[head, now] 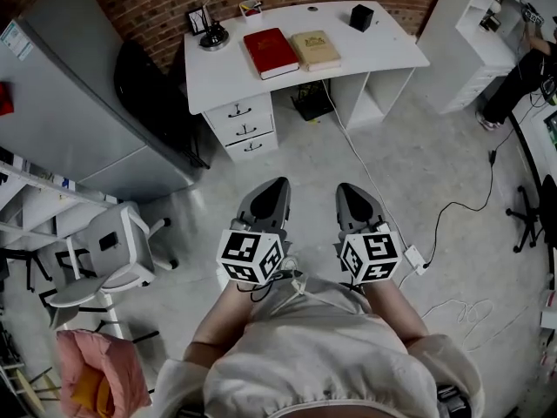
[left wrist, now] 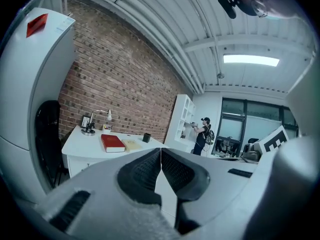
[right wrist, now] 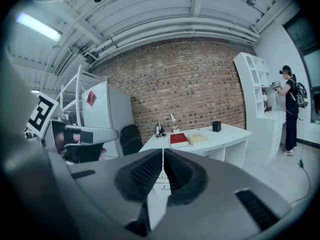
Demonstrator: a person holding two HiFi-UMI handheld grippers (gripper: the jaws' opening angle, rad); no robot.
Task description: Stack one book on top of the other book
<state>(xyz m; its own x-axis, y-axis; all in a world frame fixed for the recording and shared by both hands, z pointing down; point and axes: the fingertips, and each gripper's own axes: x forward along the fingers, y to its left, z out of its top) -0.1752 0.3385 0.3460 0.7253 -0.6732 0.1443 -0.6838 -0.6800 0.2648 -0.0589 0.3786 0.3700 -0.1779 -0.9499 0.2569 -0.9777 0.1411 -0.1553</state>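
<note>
A red book and a tan book lie side by side on the white desk against the brick wall, far ahead of me. The red book and the tan book show small in the left gripper view, as do the red book and the tan book in the right gripper view. My left gripper and right gripper are held side by side over the floor, well short of the desk. Both are shut with nothing between the jaws.
A desk lamp, a small tray and a black cup stand on the desk. A black office chair sits left of it, a grey cabinet and white chair further left. Cables cross the floor. A person stands by white shelves.
</note>
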